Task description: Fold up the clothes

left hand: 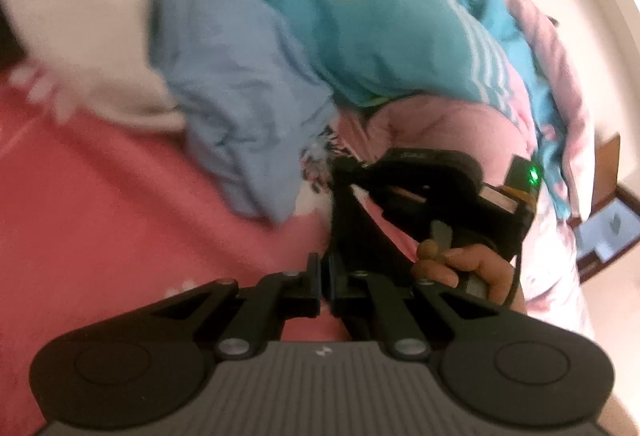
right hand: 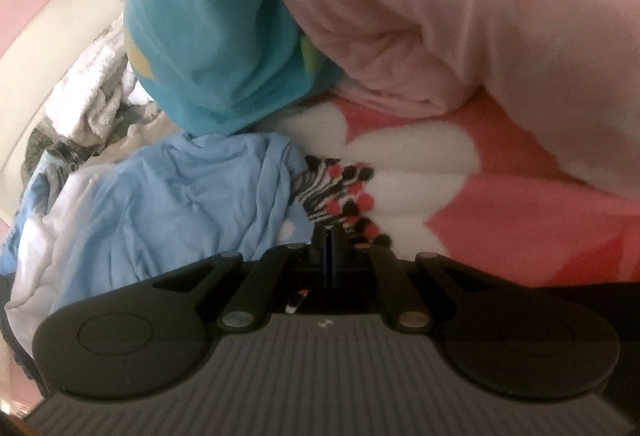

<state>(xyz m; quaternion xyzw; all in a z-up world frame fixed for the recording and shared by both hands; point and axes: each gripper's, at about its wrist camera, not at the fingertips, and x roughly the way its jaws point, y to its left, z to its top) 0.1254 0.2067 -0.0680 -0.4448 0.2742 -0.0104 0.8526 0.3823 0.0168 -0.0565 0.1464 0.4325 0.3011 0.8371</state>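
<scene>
Clothes are unfolded: light-blue top point(right hand: 176, 192) lies crumpled on the red blanket point(left hand: 120, 204), teal top point(left hand: 360, 28) and pink garment point(right hand: 460, 16) heaped just behind it, w/ both left claw point(left hand: 326, 286) and right claw point(right hand: 329, 256) closed on nothing visible, so folding's left.

A red-and-white flower-patterned blanket point(right hand: 500, 204) covers the surface, with a brown cabinet point(left hand: 608, 172) off at the edge.

Left tool point(left hand: 326, 278) jaws together, empty, over red blanket point(left hand: 120, 216). Right tool point(left hand: 432, 192) just ahead, hand point(left hand: 468, 268) gripping. Beyond: light-blue garment point(left hand: 232, 84), teal garment point(left hand: 360, 36).
</scene>
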